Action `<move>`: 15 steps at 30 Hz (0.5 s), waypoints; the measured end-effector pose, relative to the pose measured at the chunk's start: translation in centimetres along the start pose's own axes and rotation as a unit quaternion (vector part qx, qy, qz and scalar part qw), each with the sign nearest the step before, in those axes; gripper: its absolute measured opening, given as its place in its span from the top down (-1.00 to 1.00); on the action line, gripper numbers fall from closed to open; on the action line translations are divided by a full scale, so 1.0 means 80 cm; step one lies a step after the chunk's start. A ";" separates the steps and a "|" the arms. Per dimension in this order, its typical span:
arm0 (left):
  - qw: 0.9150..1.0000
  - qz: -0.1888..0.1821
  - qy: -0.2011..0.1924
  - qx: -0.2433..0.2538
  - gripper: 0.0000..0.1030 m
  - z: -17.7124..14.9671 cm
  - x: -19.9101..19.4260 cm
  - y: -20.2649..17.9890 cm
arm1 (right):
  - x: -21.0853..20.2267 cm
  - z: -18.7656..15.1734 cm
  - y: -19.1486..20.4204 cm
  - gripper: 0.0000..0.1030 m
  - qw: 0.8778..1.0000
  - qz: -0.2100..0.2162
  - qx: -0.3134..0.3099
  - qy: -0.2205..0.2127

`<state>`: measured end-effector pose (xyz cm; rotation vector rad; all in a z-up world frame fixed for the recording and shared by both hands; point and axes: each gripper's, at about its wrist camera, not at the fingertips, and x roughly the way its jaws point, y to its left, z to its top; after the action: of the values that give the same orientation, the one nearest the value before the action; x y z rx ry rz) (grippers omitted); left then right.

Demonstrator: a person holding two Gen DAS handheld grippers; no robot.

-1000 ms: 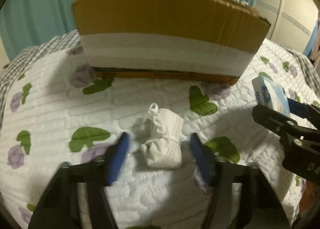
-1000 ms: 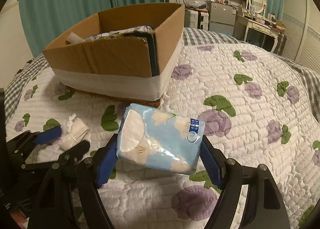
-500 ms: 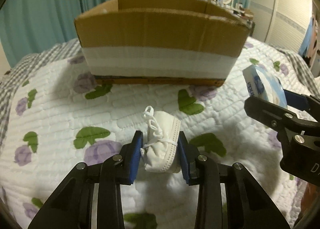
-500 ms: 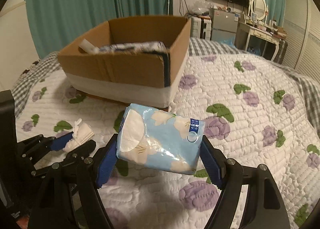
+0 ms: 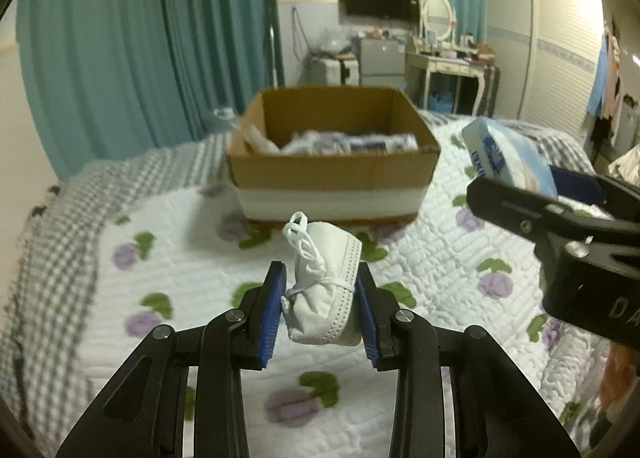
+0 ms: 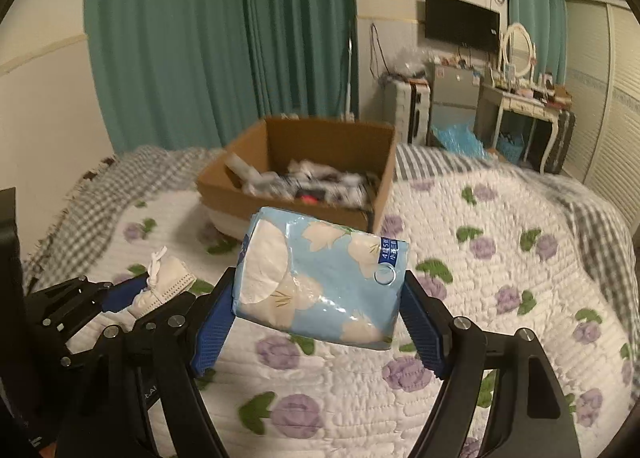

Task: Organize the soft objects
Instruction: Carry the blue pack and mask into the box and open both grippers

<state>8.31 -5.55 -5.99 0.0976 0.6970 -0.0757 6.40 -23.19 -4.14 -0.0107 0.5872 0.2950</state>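
Teal curtains (image 6: 224,50) back a bed covered with a white quilt (image 5: 192,270) printed with purple flowers; an open cardboard box (image 5: 332,174) sits on it, already partly filled with soft packets. The left gripper (image 5: 320,314) is clamped on a folded white face mask (image 5: 324,290), its blue pads pressing both sides, ear loops sticking up at the front. The right gripper (image 6: 316,322) is closed on a light blue tissue pack (image 6: 320,278), gripped across its width, the pack jutting forward of the pads. Both items hang clear of the quilt, short of the box and on its near side.

The step in hand looks like carrying both to the box. To do it well, each gripper should clear the near cardboard wall before descending, since the tissue pack overhangs and could catch the rim. The two grippers sit close together, so they are best staggered or kept apart over the opening. Release should come low inside the box, over a free patch, so the light mask does not flutter out.
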 end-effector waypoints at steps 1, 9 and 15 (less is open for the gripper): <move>1.000 0.005 -0.005 0.002 0.35 0.003 -0.007 0.004 | -0.008 0.005 0.003 -0.50 1.000 0.002 -0.002 -0.006; 0.999 0.007 -0.048 0.008 0.35 0.033 -0.059 0.021 | -0.054 0.063 0.028 -0.50 0.997 0.018 -0.035 -0.059; 0.997 -0.003 -0.073 -0.002 0.35 0.075 -0.069 0.038 | -0.060 0.123 0.024 -0.50 0.994 0.040 -0.044 -0.089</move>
<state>8.21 -3.03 2.37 0.0857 0.5507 -0.0866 7.41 -21.75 6.84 -0.0453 0.3983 0.3945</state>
